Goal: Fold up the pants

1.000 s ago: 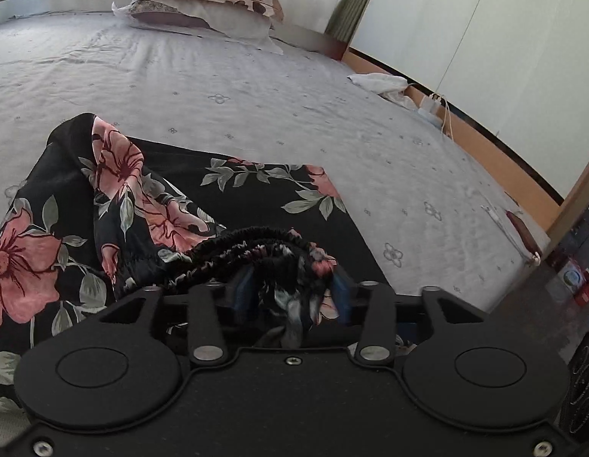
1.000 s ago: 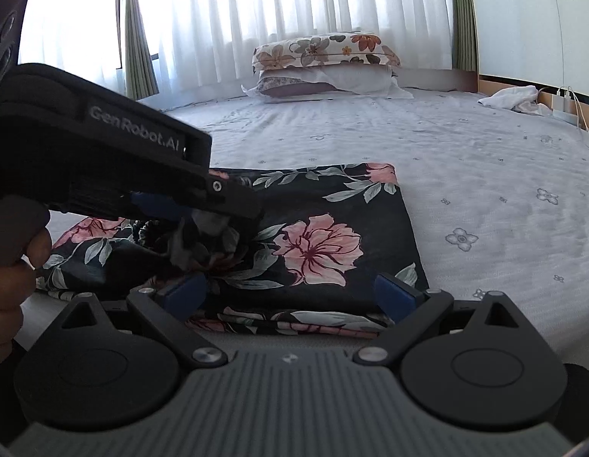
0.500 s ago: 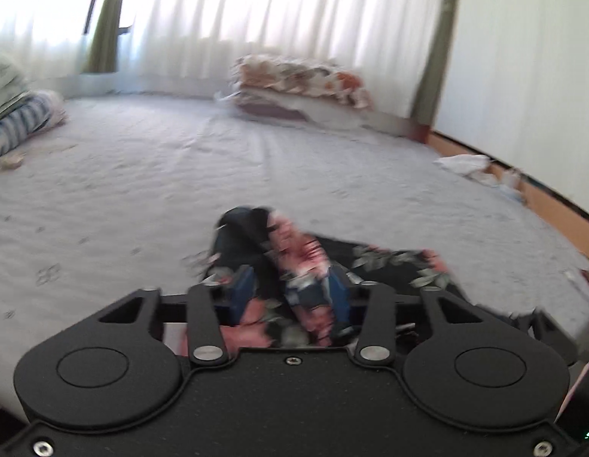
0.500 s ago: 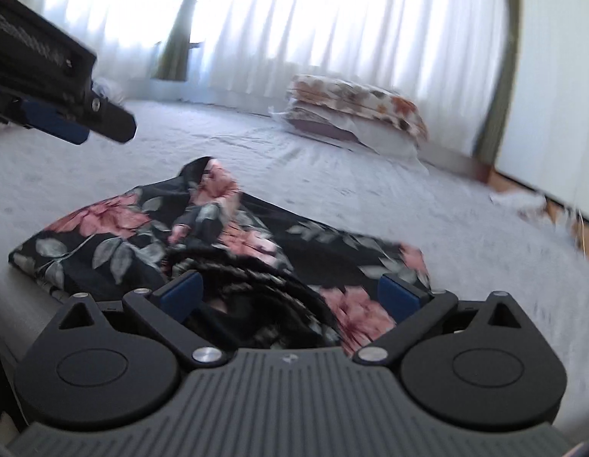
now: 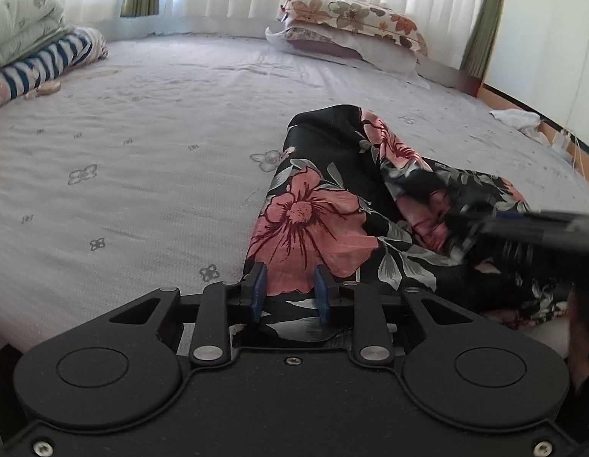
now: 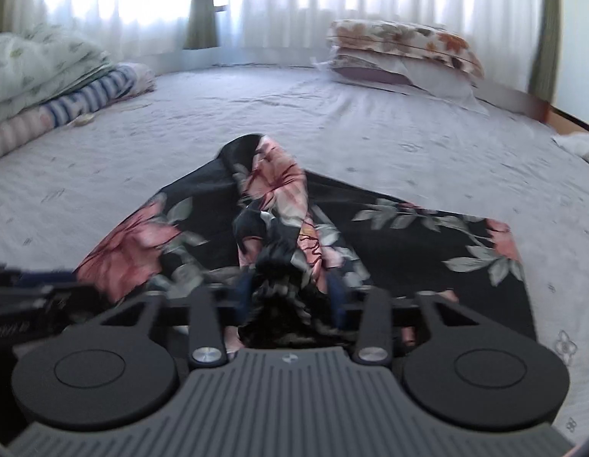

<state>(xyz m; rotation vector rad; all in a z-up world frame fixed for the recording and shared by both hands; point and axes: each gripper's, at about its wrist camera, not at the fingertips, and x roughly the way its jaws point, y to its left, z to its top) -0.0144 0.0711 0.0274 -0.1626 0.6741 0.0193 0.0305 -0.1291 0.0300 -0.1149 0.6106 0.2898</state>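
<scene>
Two grippers are at work on one pair of pants (image 5: 317, 213), a black garment printed with pink flowers and grey leaves, lying bunched on the near part of the grey bedsheet (image 5: 142, 152). From the left wrist view we see its long axis running from the near edge of the bed away toward the pillows (image 5: 351, 34), narrowing to a raised peak at its far end, while the rest spreads off to the right in loose folds. Our left gripper (image 5: 290, 293) has its blue pads narrowed around the near edge of the fabric, just under the big pink flower; the jaws have just been closing, and the cloth sits between them, though we cannot tell whether the pads truly press it. Our right gripper (image 6: 290, 297) has also just been closing, and its fingers now pinch a gathered black bunch of the pants, which rises between them. A second ago the right jaws stood wide over a flat, neatly squared garment, and the left gripper held a ruffled band of it; now the cloth is pulled up into a ridge down its middle and both views have swung to face the window curtains (image 6: 294, 3). Folded bedding (image 5: 24, 34) lies at the far left of the bed, well apart from the pants.
</scene>
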